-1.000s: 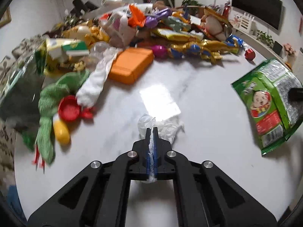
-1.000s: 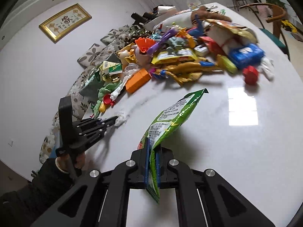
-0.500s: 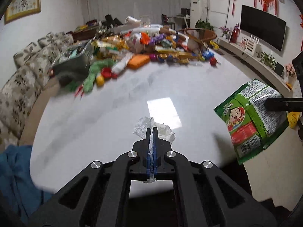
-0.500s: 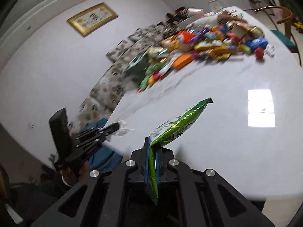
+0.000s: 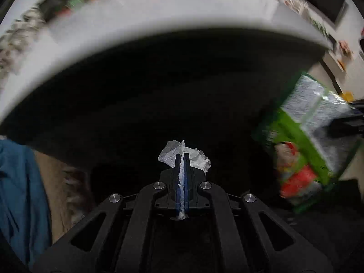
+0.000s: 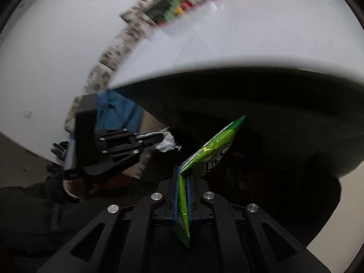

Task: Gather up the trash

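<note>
My left gripper (image 5: pixel 181 155) is shut on a crumpled white tissue (image 5: pixel 198 158), which sticks out past the fingertips. It points down over the dark space below the white round table (image 5: pixel 159 16). My right gripper (image 6: pixel 182 170) has a green snack bag (image 6: pixel 216 143) between its pads; its jaws are opening slightly and the bag still hangs in them. In the left wrist view the same snack bag (image 5: pixel 304 136) is at the right, blurred. The right wrist view shows the left gripper (image 6: pixel 159 137) with its tissue (image 6: pixel 167 144) just left of the bag.
The table's edge (image 6: pixel 250 45) curves above both grippers, with the heap of clutter (image 6: pixel 182 2) blurred at its far side. A blue cloth (image 5: pixel 20 193) lies at the left beside a patterned sofa (image 6: pixel 113 52). A person's hand (image 6: pixel 75 182) holds the left gripper.
Both grippers have come back off the tabletop and dropped below its near edge, tilting downward. The tissue and the snack bag have travelled with them. The clutter pile has receded to the top.
</note>
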`<state>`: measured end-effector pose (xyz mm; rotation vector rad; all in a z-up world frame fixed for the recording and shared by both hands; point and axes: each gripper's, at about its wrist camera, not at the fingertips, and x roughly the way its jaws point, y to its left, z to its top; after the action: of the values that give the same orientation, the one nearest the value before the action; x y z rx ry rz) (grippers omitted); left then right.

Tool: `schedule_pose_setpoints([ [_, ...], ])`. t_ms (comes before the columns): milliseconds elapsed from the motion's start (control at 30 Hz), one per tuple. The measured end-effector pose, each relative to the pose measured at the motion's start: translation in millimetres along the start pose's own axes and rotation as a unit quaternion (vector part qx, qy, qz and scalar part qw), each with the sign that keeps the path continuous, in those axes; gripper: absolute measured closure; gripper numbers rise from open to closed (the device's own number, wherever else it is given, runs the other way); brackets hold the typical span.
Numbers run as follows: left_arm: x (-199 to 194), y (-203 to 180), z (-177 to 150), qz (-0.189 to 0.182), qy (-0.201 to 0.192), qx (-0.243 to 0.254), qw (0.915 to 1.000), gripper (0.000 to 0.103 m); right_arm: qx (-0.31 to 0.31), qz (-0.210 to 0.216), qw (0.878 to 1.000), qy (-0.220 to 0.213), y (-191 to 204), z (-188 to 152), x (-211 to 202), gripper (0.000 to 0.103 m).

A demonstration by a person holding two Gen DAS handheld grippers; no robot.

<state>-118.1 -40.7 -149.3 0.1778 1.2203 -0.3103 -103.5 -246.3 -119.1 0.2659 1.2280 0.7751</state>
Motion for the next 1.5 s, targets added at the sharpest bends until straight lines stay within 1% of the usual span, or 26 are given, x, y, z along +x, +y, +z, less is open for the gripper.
schedule_pose_setpoints([
  [33,10.7,0.9,-0.3,0.005,0.013,0.0,0.9999,0.101,0.014,-0.008,1.0,0.019,-13.7,-1.7,21.0,0.09],
  [67,32.4,1.6,-0.7,0.003,0.04,0.006,0.9992,0.092,0.025,-0.015,0.999,0.032,-24.6,-2.5,35.9,0.081],
  [100,50.4,2.6,-1.7,0.008,0.06,0.009,0.9981,0.072,0.033,-0.027,0.998,0.041,-34.9,-3.8,49.6,0.074],
  [133,64.2,4.3,-3.6,0.029,0.074,0.004,0.9969,0.06,0.041,-0.038,0.996,0.063,-48.1,-5.5,69.0,0.063],
  [167,76.6,4.8,-6.2,0.039,0.087,0.006,0.9954,0.039,0.045,-0.046,0.995,0.08,-56.0,-7.3,81.3,0.06],
  [200,88.2,4.0,-9.0,0.04,0.102,0.011,0.994,0.035,0.047,-0.057,0.993,0.095,-62.9,-9.5,91.6,0.059],
  [233,99.2,4.9,-12.1,0.044,0.12,0.008,0.9918,0.035,0.048,-0.071,0.99,0.108,-68.8,-12.1,99.8,0.059],
  [300,103.1,4.7,-15.1,0.031,0.132,0.009,0.9908,0.035,0.049,-0.07,0.99,0.112,-70.5,-15.9,97.7,0.056],
  [367,97.4,4.6,-16.7,0.038,0.126,0.014,0.9912,0.035,0.04,-0.07,0.992,0.1,-64.7,-16.5,84.7,0.047],
  [433,88.1,6.9,-13.9,0.035,0.121,0.017,0.9918,0.035,0.015,-0.077,0.993,0.091,-53.8,-16.4,63.0,0.04],
  [600,53.7,19.4,-9.0,-0.011,0.123,-0.003,0.9923,0.035,-0.033,-0.077,0.992,0.089,-28.8,-3.4,-2.3,0.034],
  [667,19.3,26.0,-2.0,-0.03,0.107,-0.005,0.9938,0.035,-0.052,-0.071,0.993,0.084,-15.8,6.3,-27.7,0.026],
  [700,1.7,24.2,1.3,-0.039,0.096,-0.005,0.9946,0.035,-0.065,-0.069,0.993,0.074,-8.3,15.8,-43.2,0.024],
  [767,-36.3,29.7,15.8,-0.064,0.063,-0.008,0.9959,0.035,-0.084,-0.066,0.993,0.047,4.3,36.9,-68.8,0.013],
  [833,-84.7,38.2,42.4,-0.073,-0.001,-0.013,0.9973,0.029,-0.097,-0.074,0.992,0.012,14.2,63.0,-91.5,0.007],
  [900,-119.3,46.5,67.8,-0.053,-0.066,-0.019,0.9963,0.016,-0.106,-0.088,0.99,-0.023,20.6,94.9,-109.3,0.006],
  [933,-138.5,53.8,87.7,-0.033,-0.113,-0.019,0.9929,0.015,-0.112,-0.097,0.988,-0.041,23.4,114.8,-117.1,0.006],
  [1000,-154.7,63.5,117.5,0.018,-0.165,-0.028,0.9858,0.015,-0.122,-0.123,0.981,-0.088,27.1,155.6,-128.9,0.005],
  [1033,-160.3,67.5,133.8,0.041,-0.187,-0.036,0.9808,0.015,-0.123,-0.14,0.976,-0.111,27.3,172.0,-134.1,0.005],
  [1100,-165.4,78.6,171.5,0.069,-0.232,-0.057,0.9685,0.015,-0.124,-0.188,0.96,-0.165,27.6,203.5,-137.6,0.005],
  [1133,-164.3,81.6,182.2,0.075,-0.242,-0.067,0.9649,0.015,-0.125,-0.221,0.945,-0.205,27.0,224.2,-138.4,0.005],
  [1167,-160.9,87.2,202.0,0.084,-0.26,-0.081,0.9587,0.015,-0.125,-0.234,0.938,-0.224,24.3,234.5,-138.9,0.005],
  [1233,-149.7,97.0,229.9,0.107,-0.273,-0.1,0.951,0.015,-0.115,-0.258,0.92,-0.272,20.4,261.9,-132.9,0.005],
  [1300,-136.2,105.0,251.8,0.112,-0.276,-0.11,0.9483,0.015,-0.099,-0.273,0.905,-0.31,15.3,283.8,-121.1,0.005],
  [1433,-108.7,119.9,287.4,0.113,-0.272,-0.122,0.9478,0.015,-0.061,-0.276,0.895,-0.345,-0.7,319.0,-99.4,0.005],
  [1500,-99.2,125.3,297.1,0.12,-0.282,-0.126,0.9436,0.015,-0.058,-0.29,0.885,-0.358,-7.0,334.8,-85.5,0.005],
])
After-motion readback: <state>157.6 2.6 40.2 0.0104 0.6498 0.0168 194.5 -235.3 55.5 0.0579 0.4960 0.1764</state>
